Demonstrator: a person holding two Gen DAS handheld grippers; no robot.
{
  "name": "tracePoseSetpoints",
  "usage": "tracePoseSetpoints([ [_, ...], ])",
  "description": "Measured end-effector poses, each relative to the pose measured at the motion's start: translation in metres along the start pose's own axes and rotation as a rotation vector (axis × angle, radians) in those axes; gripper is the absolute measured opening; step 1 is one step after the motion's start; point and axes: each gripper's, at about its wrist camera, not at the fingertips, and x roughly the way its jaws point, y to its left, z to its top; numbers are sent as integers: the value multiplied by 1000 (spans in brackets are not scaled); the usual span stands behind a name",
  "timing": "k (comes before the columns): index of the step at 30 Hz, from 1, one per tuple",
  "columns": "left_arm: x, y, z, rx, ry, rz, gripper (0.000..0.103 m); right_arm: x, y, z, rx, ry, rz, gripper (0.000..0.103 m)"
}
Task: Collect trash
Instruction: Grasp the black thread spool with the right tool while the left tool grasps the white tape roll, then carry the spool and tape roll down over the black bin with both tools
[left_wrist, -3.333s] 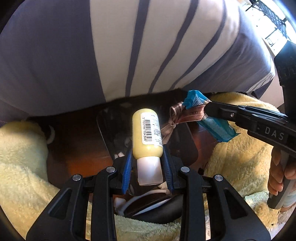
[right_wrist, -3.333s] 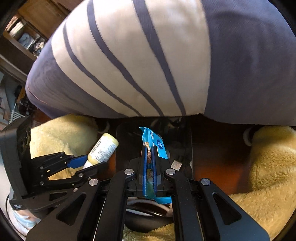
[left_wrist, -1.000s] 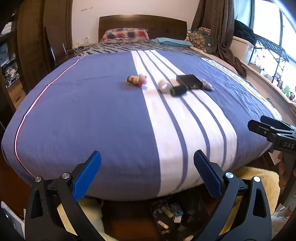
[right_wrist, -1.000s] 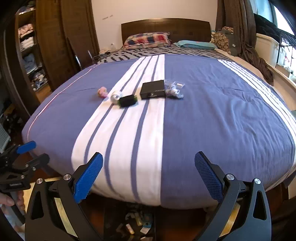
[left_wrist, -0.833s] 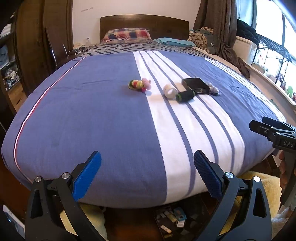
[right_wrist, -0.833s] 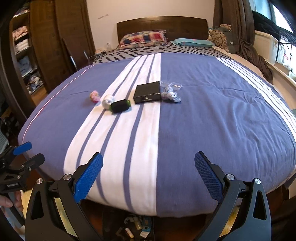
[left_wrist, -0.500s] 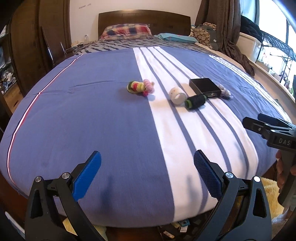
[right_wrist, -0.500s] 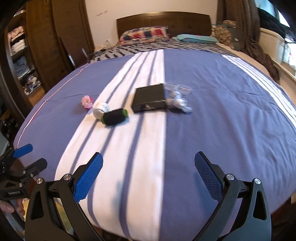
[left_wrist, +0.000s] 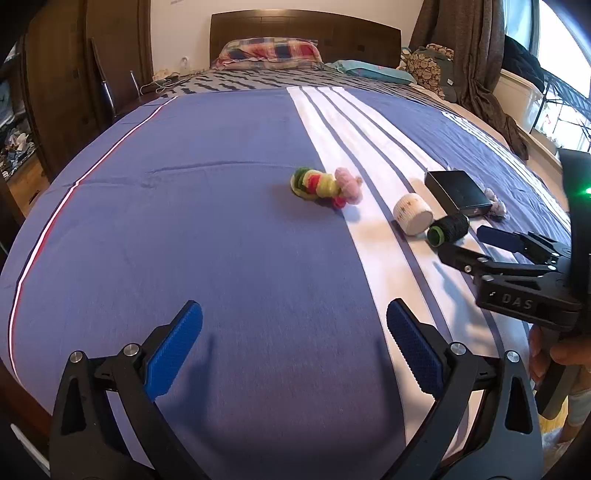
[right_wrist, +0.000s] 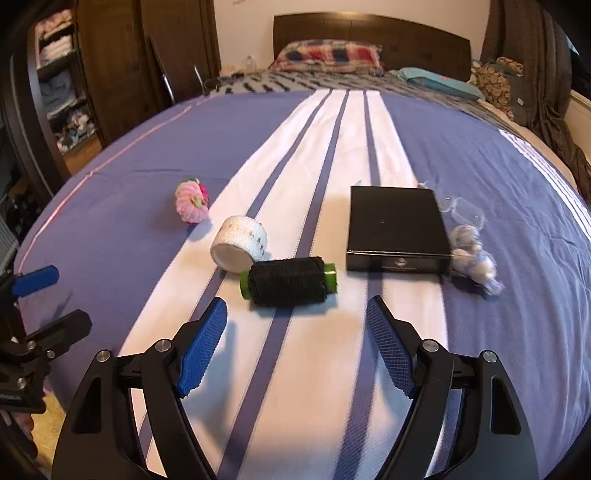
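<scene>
On the side of the right gripper (left_wrist: 476, 245), as we see it from the left wrist view, the raised letters "DAS" can be read; a pale mark on the front edge of the black box (right_wrist: 397, 229) is too small for us to make out. We cannot read the dotted print on the white tape roll (right_wrist: 239, 243) either.

Both our grippers stand wide open and hold nothing: the left gripper (left_wrist: 293, 349) hangs over bare blue cover, and the right gripper faces the black thread spool (right_wrist: 289, 281) with green ends, which lies on its side between its blue pads and just ahead of them.

The spool touches or nearly touches the tape roll; we cannot tell which. Just right of the box lies a crumpled clear plastic wrapper (right_wrist: 471, 251) with whitish lumps inside, its contents unclear. A knitted toy (left_wrist: 325, 183) in pink, yellow, red and green lies well left of the roll, seen only end-on from the right wrist.

All rest on a bed cover (left_wrist: 207, 229), blue with white stripes. Beyond are a plaid pillow (left_wrist: 271, 53), a dark wooden headboard (right_wrist: 369, 26), brown curtains (left_wrist: 461, 48) and a wardrobe (right_wrist: 118, 66)
</scene>
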Motion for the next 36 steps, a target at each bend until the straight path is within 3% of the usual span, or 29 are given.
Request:
tracePoseSetpoints([
  [2,3,0,3,-1,0,-3,95,4,1,3,-15,1,-18,77],
  [5,6,-4,8,4,0,-10,95,5,1,4,-24,1,-3,55],
  [18,33,-63,30,49,-8,-84,93,-42,-55,-17,54,-59,-33,55],
  [26,65,-100,52,83,18,-126,69,-49,-82,-29,113,-60,-34,55],
  [32,90,-108,61,77,52,-95,42,-51,-89,-33,118,-68,-30,55],
  [33,89,-108,61,77,50,-90,34,-51,-89,-34,116,-69,-32,55],
  [36,84,-106,60,76,52,-111,34,-54,-86,-37,103,-73,-47,55],
])
